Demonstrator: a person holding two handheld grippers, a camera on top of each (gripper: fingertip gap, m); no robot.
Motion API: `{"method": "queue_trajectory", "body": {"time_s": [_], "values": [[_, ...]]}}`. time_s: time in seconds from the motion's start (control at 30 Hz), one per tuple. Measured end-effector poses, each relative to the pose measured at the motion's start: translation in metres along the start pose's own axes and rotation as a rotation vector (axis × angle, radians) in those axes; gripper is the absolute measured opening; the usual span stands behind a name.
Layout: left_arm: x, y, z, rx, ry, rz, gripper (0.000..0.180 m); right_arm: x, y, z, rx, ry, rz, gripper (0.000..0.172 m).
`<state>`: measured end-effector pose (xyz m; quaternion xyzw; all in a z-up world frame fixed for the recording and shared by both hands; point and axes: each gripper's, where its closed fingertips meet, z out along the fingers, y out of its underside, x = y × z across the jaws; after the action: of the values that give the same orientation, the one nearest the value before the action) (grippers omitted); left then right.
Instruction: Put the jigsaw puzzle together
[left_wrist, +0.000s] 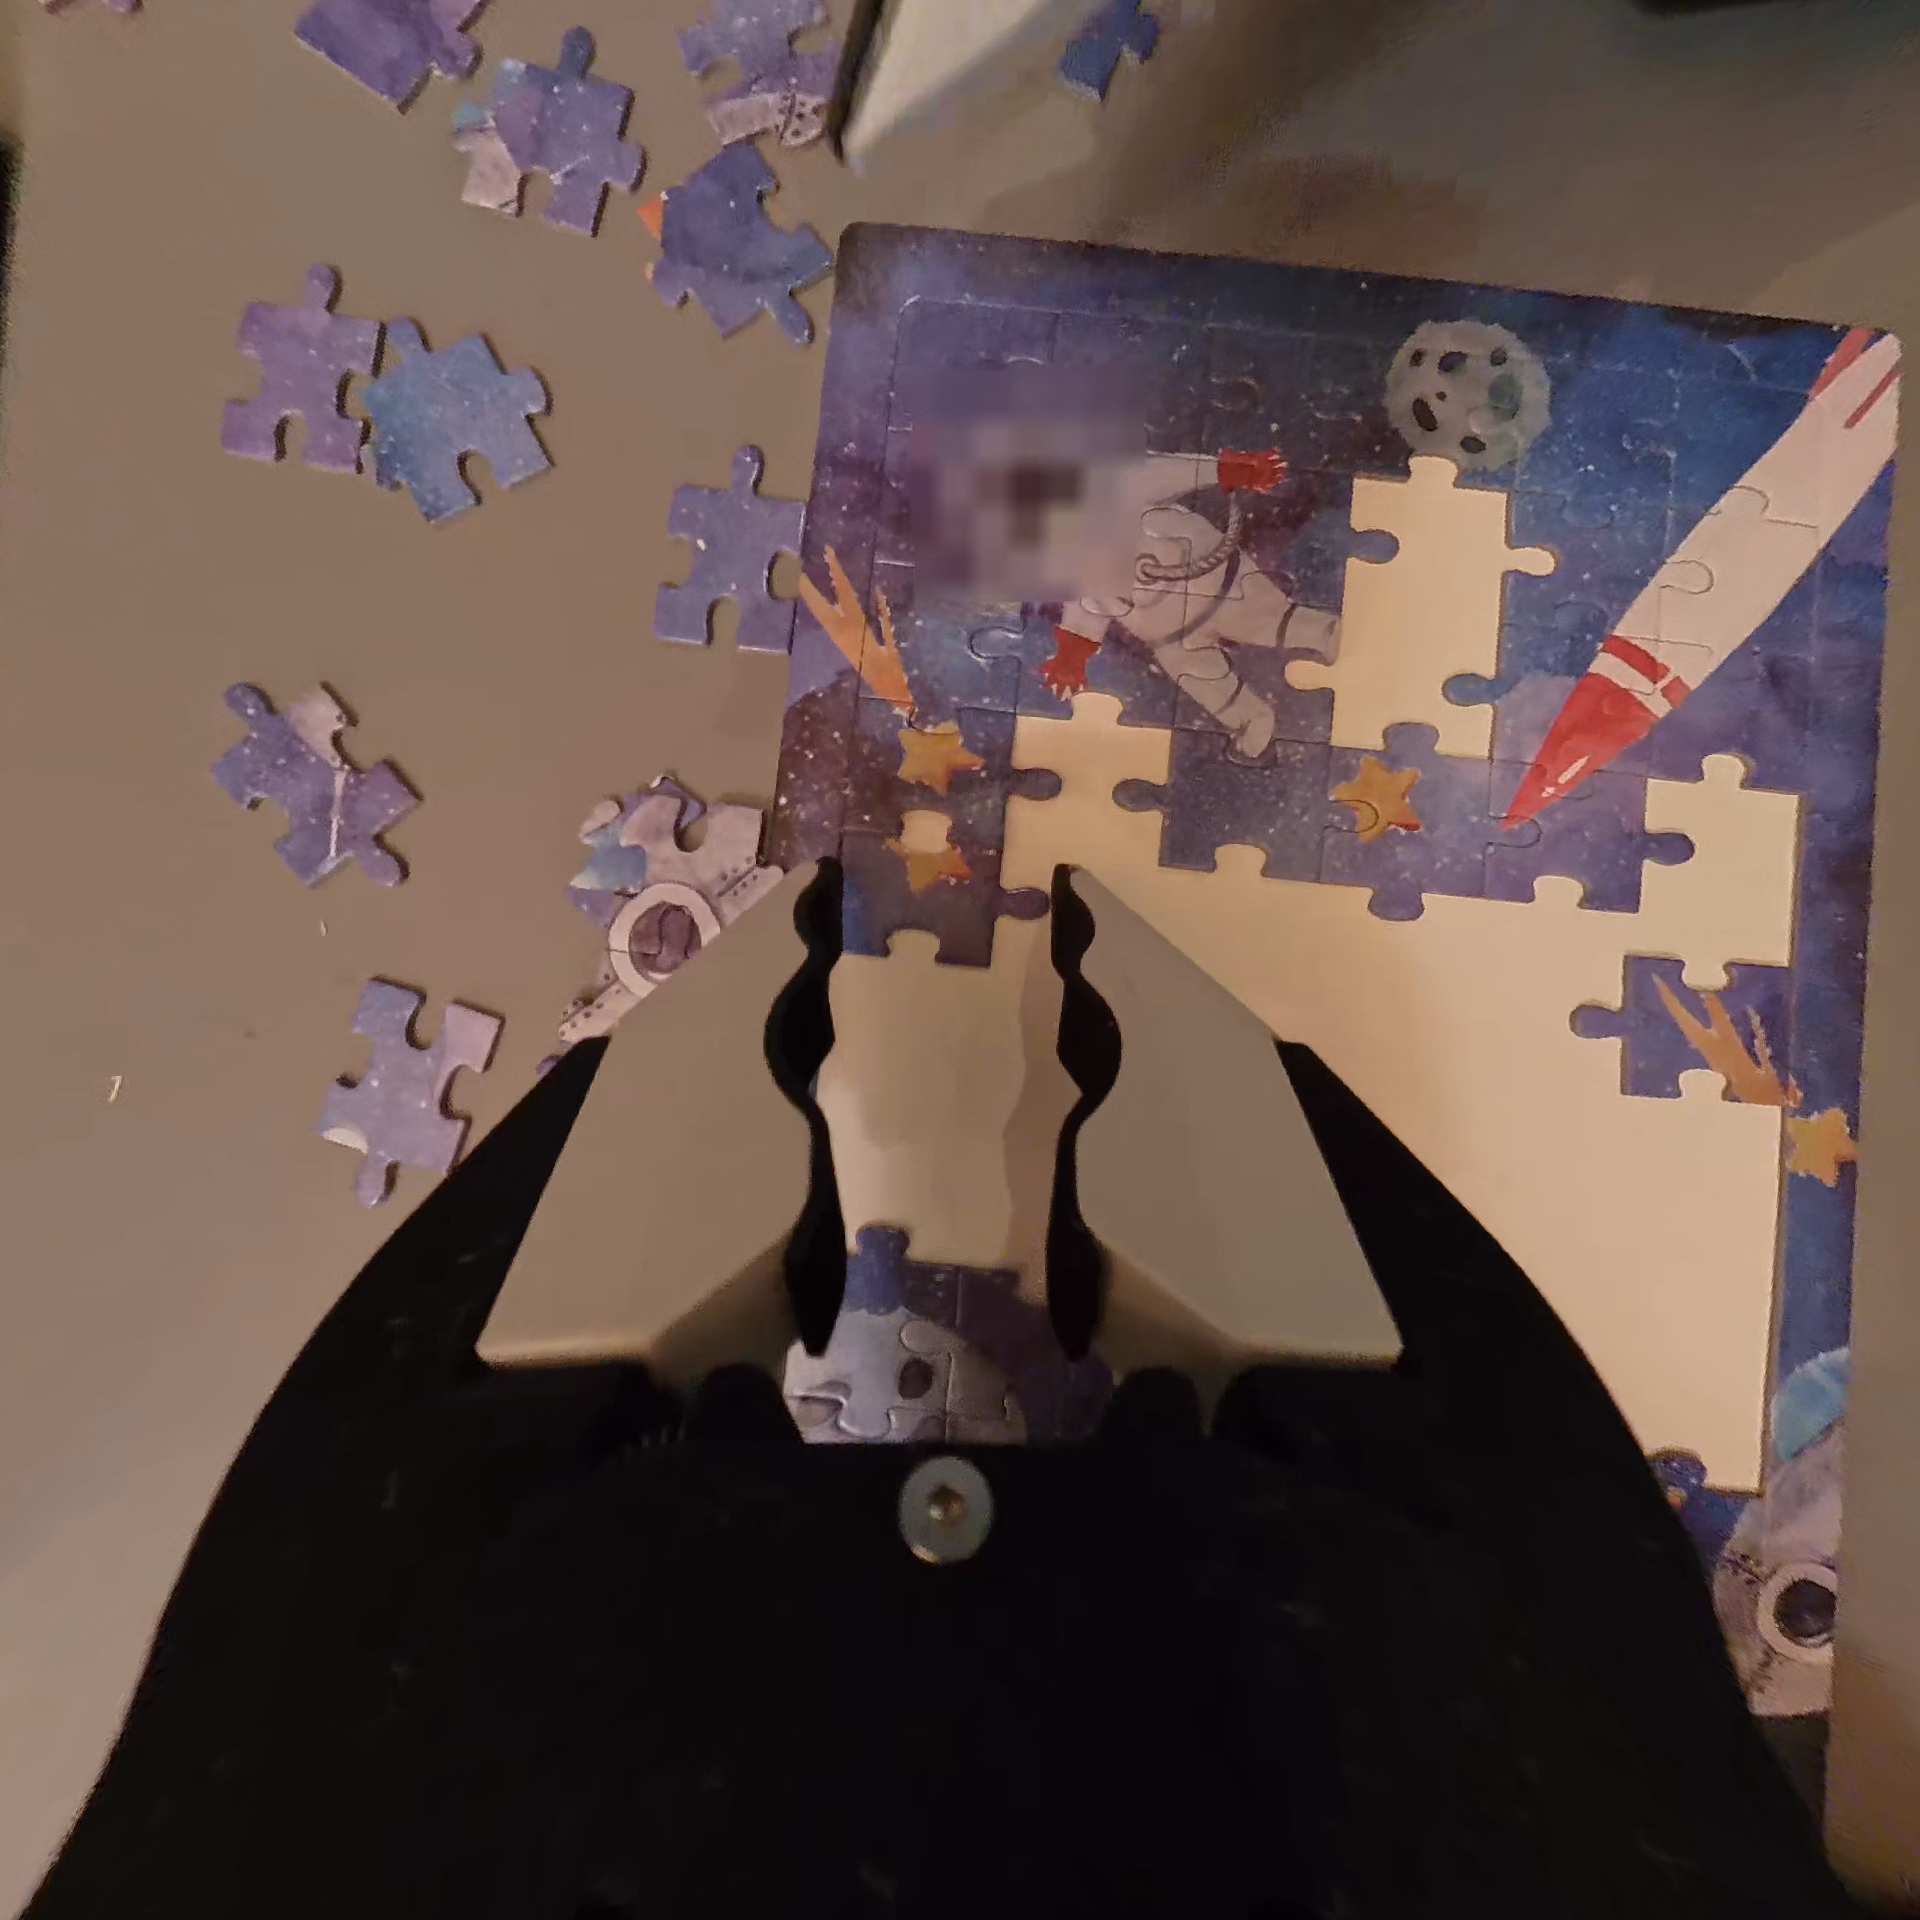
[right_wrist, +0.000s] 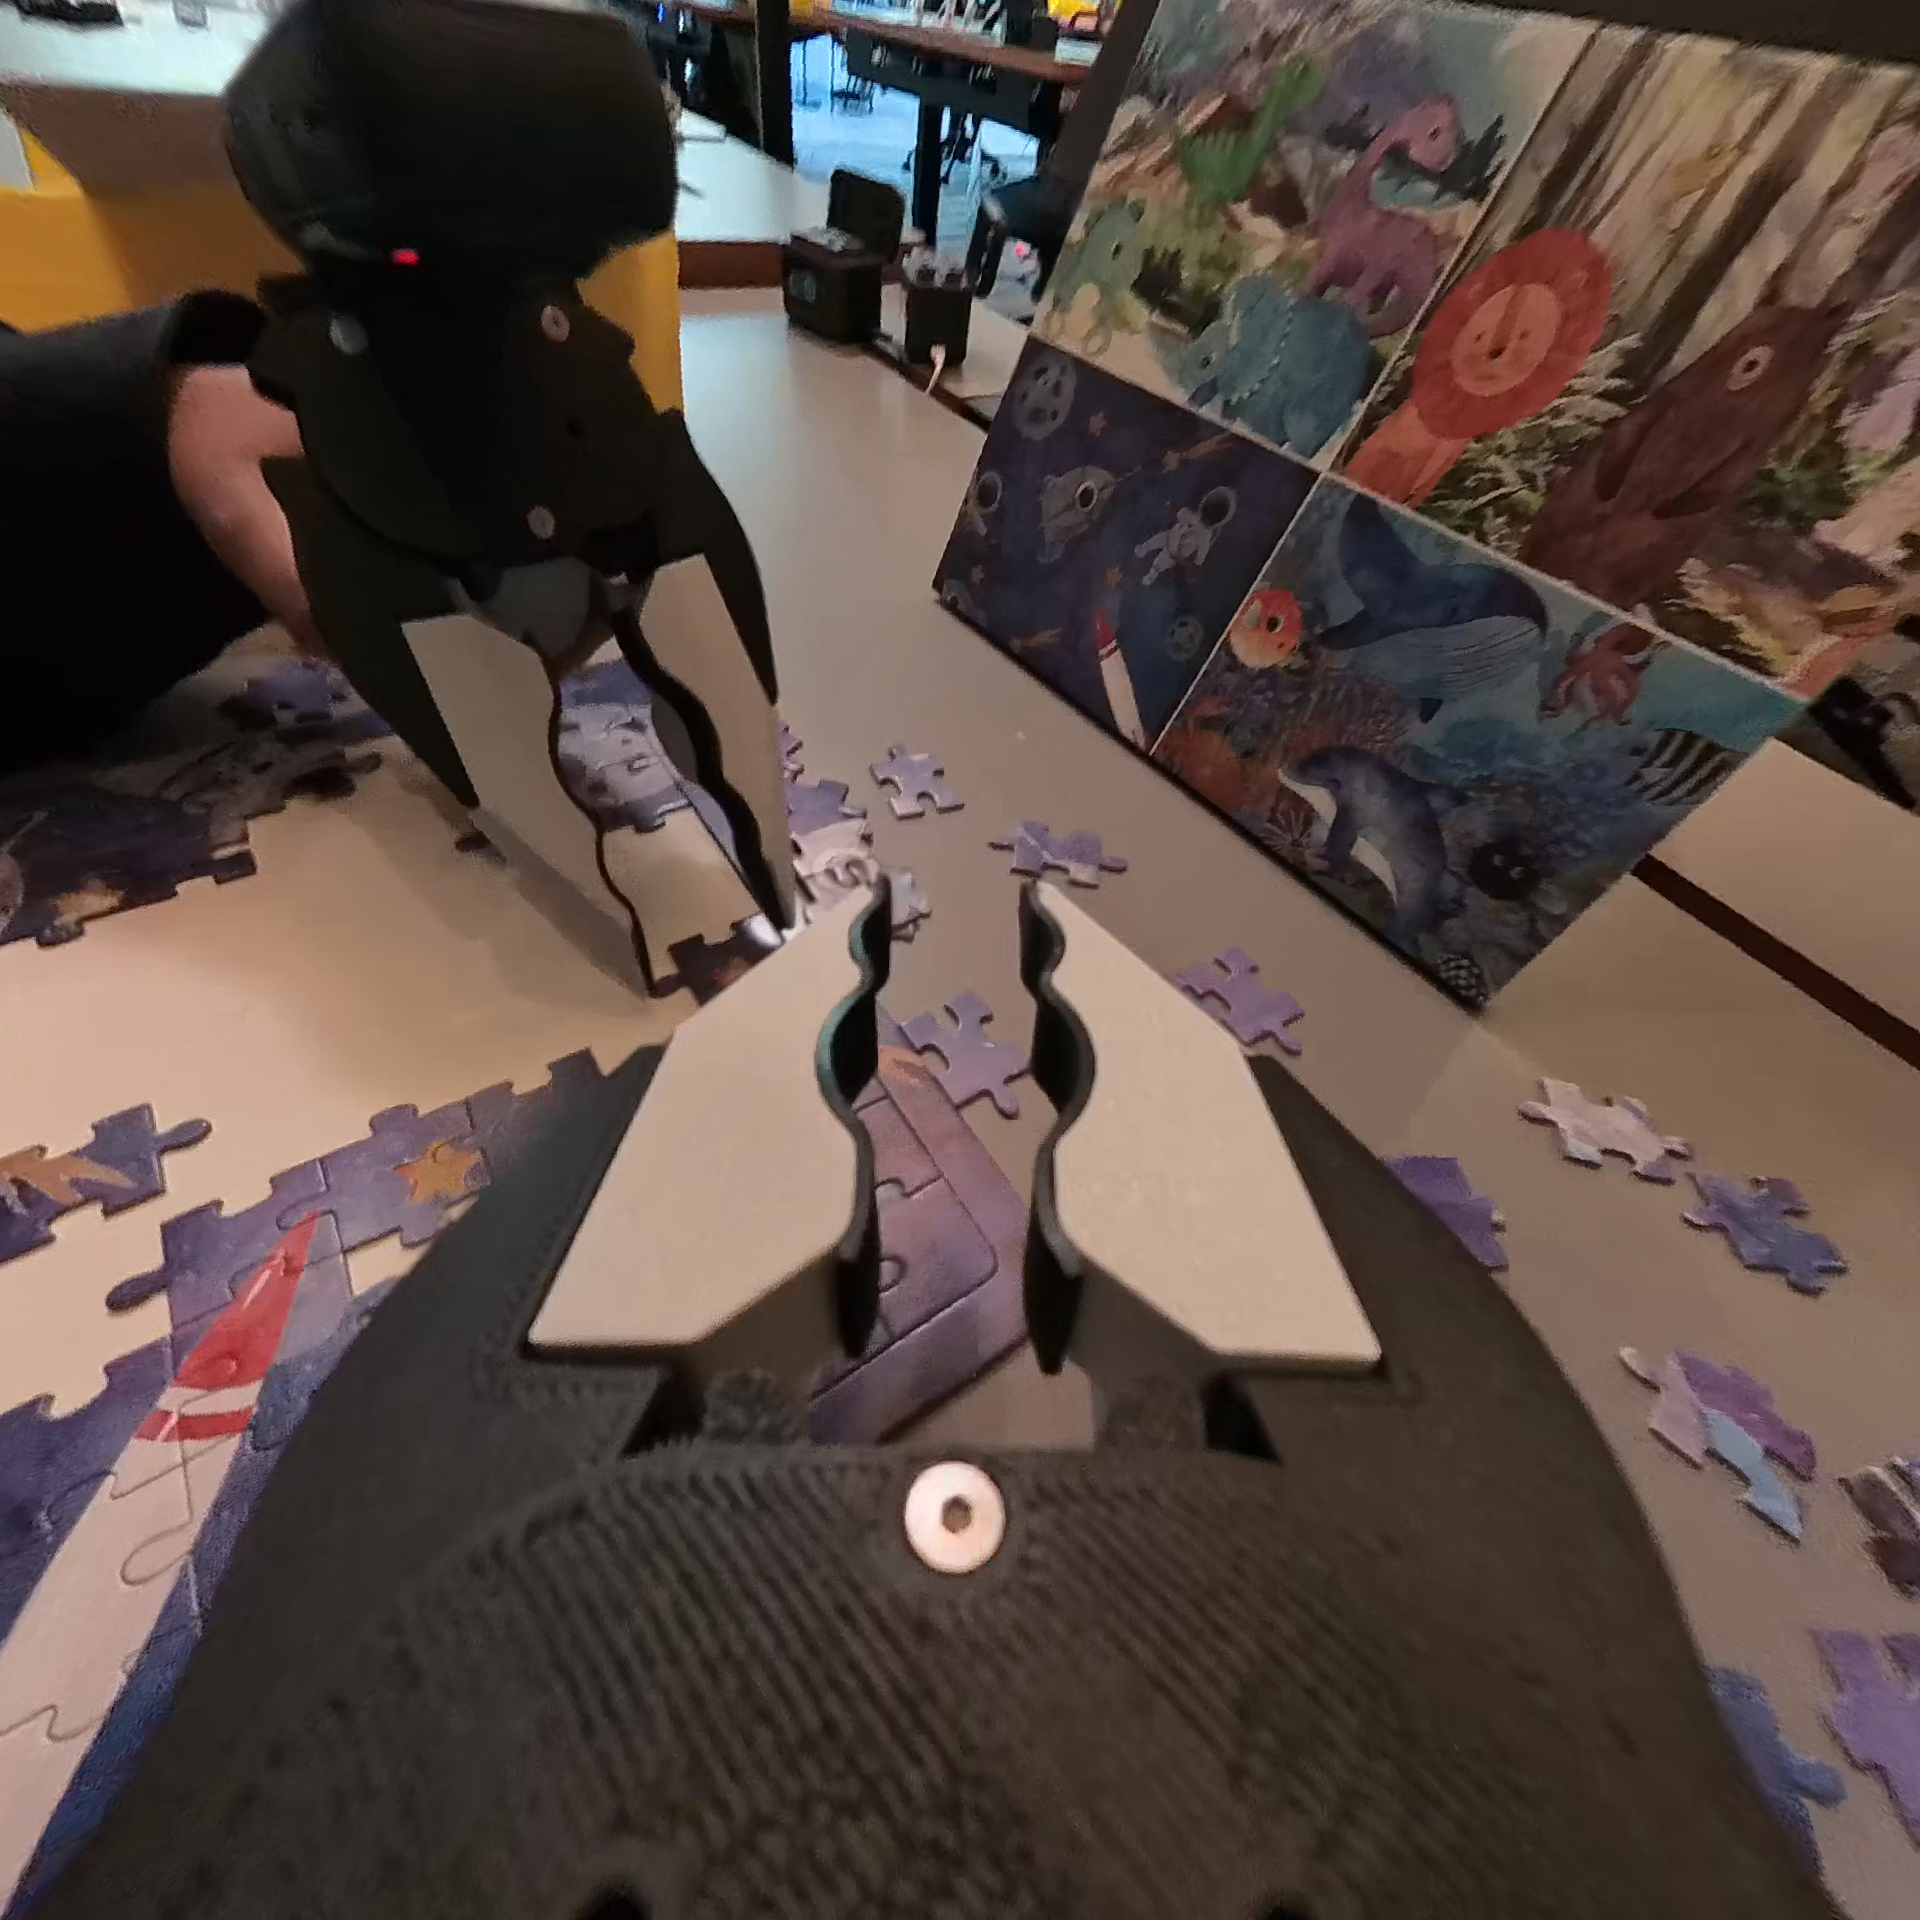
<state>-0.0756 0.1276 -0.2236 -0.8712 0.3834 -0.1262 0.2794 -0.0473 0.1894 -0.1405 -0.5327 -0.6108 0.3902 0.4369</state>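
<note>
**Both tongs apart over the space puzzle**

I see the half-filled puzzle tray (left_wrist: 1340, 281) on the tabletop (left_wrist: 156, 582), loose pieces (left_wrist: 447, 416) beside it. My left tongs (left_wrist: 940, 883) straddle a star piece (left_wrist: 925, 894), unpressed. My right tongs (right_wrist: 956, 904) hover apart, empty.

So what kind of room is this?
Probably a shared workroom or lab: long tables stretch behind, black equipment boxes sit nearby, and a space jigsaw lies half done on the grey table.
</note>
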Motion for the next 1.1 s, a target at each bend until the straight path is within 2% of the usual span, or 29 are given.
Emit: {"method": "queue_trajectory", "body": {"time_s": [0.4,0.73,0.8,0.97,1.1], "values": [[0.001,0.007,0.001,-0.048,-0.023,0.025,0.037,-0.041,0.043,0.029,-0.223,-0.105,-0.136,0.028],[0.0,0.02,-0.009,-0.116,-0.037,0.013,0.036,-0.048,0.049,0.031,-0.25,-0.147,-0.12,0.028],[0.0,0.017,-0.011,-0.098,-0.041,0.015,0.036,-0.049,0.05,0.032,-0.257,-0.153,-0.118,0.026],[0.004,-0.012,-0.009,0.05,-0.04,0.007,0.036,-0.049,0.054,0.033,-0.275,-0.158,-0.106,0.021],[-0.006,-0.012,0.003,0.024,-0.125,-0.019,0.032,-0.047,0.056,0.032,-0.287,-0.149,-0.091,0.019]]}}
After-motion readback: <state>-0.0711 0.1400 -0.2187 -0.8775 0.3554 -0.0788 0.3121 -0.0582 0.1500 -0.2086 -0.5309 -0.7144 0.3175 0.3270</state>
